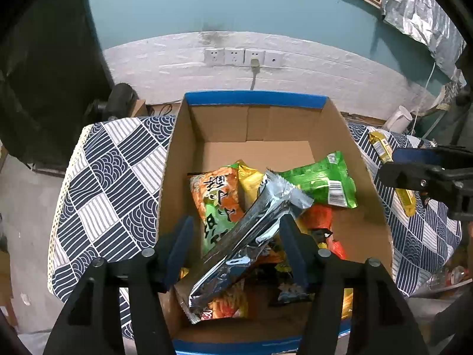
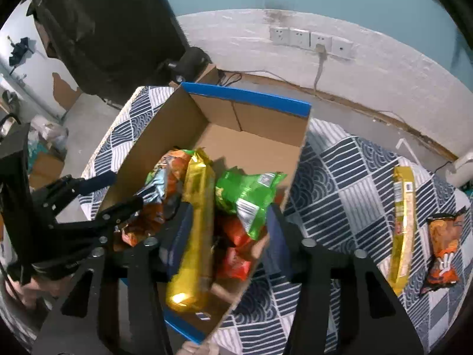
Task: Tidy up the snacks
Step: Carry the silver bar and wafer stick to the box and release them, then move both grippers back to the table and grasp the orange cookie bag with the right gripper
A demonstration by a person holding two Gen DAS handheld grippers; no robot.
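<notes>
Nearest, the left gripper [image 1: 236, 242] hangs over the box [image 1: 254, 98], jaws parted about halfway. A silver pack [image 1: 251, 236] lies between them, long axis running from 7 to 1 o'clock; the pads look clear of it, so I judge it released.

The right gripper [image 2: 224, 236] is likewise about half open over the box. A gold pack [image 2: 196, 230] stands between its jaws, long axis near 12 to 6 o'clock, apparently loose.

Beyond them in the box lie a green bag [image 2: 248, 195] and orange bags.

Farther out on the cloth [image 2: 340, 177], at 3 o'clock from the right gripper, lie 2 snacks: a yellow pack [image 2: 403, 222], long axis near 12 to 6, and an orange bag [image 2: 443, 251] just beyond. The right hand is nearer both.
</notes>
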